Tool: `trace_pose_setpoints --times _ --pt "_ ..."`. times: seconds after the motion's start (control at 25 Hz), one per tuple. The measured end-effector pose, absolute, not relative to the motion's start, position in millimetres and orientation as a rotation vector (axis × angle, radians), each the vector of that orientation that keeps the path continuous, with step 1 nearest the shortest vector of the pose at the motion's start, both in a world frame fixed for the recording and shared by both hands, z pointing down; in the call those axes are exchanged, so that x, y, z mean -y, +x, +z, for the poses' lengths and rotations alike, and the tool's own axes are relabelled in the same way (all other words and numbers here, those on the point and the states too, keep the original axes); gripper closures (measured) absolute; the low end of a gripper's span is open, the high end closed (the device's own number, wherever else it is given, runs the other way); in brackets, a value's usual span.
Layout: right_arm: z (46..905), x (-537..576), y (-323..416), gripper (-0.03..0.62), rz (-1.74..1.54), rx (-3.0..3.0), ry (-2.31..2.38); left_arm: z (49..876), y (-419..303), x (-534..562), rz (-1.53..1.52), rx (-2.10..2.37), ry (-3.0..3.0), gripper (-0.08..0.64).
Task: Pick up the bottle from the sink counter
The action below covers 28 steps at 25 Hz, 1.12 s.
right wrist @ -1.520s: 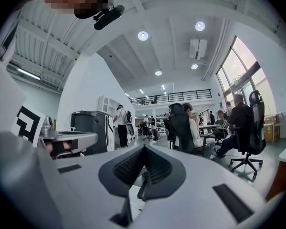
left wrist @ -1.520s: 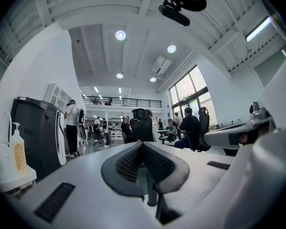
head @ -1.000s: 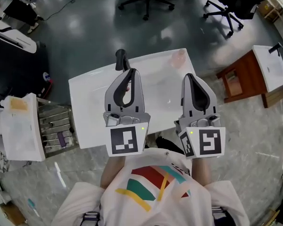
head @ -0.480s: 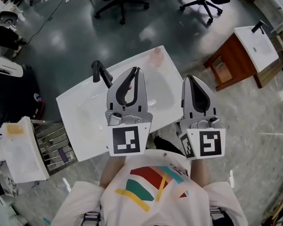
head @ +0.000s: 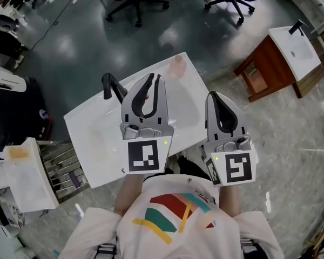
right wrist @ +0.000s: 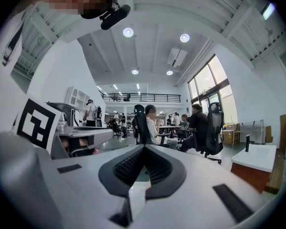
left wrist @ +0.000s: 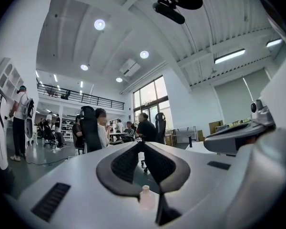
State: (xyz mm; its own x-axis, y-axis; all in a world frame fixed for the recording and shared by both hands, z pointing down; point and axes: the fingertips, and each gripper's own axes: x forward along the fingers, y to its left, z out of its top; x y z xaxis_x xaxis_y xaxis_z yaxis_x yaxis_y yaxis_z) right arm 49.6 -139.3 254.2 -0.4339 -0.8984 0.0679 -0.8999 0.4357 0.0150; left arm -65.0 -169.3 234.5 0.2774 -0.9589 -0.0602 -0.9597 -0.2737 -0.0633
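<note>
Both jaws pressed together, empty: left gripper [head: 151,79] and right gripper [head: 213,96] up over sink bench [head: 92,136]. Pale pink bottle [head: 177,66] upright at far corner, right by edge. Risk imo: go in without opening jaws, bump lightweight bottle, knock it off bench.

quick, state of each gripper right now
left gripper: closed, holding nothing
right gripper: closed, holding nothing

White sink counter [head: 89,142], pale pink bottle [head: 177,66], black faucet [head: 112,85], dark grey floor [head: 70,42]
</note>
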Motion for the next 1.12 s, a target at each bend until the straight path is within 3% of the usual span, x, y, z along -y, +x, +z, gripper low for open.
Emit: trace_pose_setpoints --times 0.28,0.76,1.12 --pt "278 148 46 0.581 0.082 2.595 1.571 275 -56 212 -0.071 -1.831 -2.527 0.504" --pt "328 183 75 0.58 0.233 2.525 1.552 382 -8 295 -0.357 -1.738 -2.767 0.235" --pt "370 206 86 0.58 0.337 2.464 1.513 467 -2 338 -0.55 -1.83 -2.793 0.199"
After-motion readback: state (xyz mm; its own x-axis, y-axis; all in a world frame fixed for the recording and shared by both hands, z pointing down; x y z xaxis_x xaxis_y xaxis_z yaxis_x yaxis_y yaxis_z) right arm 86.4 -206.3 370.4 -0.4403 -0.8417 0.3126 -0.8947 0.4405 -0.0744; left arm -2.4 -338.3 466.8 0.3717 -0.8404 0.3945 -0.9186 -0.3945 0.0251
